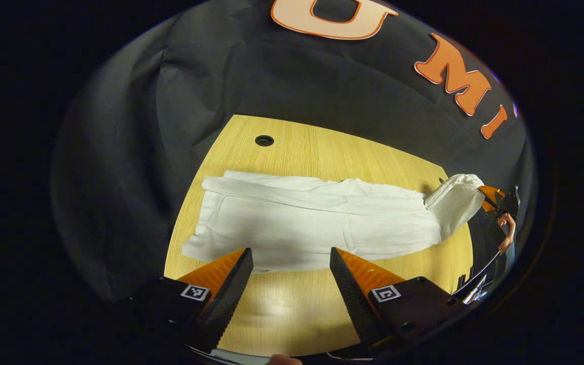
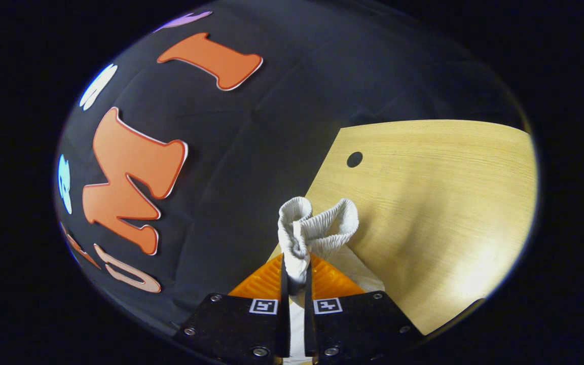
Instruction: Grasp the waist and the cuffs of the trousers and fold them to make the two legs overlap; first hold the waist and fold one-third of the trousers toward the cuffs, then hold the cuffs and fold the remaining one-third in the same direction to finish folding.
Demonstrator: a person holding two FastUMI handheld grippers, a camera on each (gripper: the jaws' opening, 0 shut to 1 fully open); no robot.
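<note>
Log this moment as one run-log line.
right gripper: shut on trousers waist end, lifted | left gripper: open, over near edge | legs flat on table | stage: waist fold starting

Wooden table [image 1: 292, 309], pale yellow, fine straight grain; near part lies bare and carries a soft bright patch of reflected light. Round dark hole [image 1: 264, 140] through the top near the far edge, toward the left corner. In the right gripper view the same tabletop [image 2: 449, 203] spreads to the right, with the hole [image 2: 354, 159] close to its far corner. Black cloth wall [image 1: 282, 81] hangs behind the table, creased in long folds, wrapping round the left side as well.
</note>
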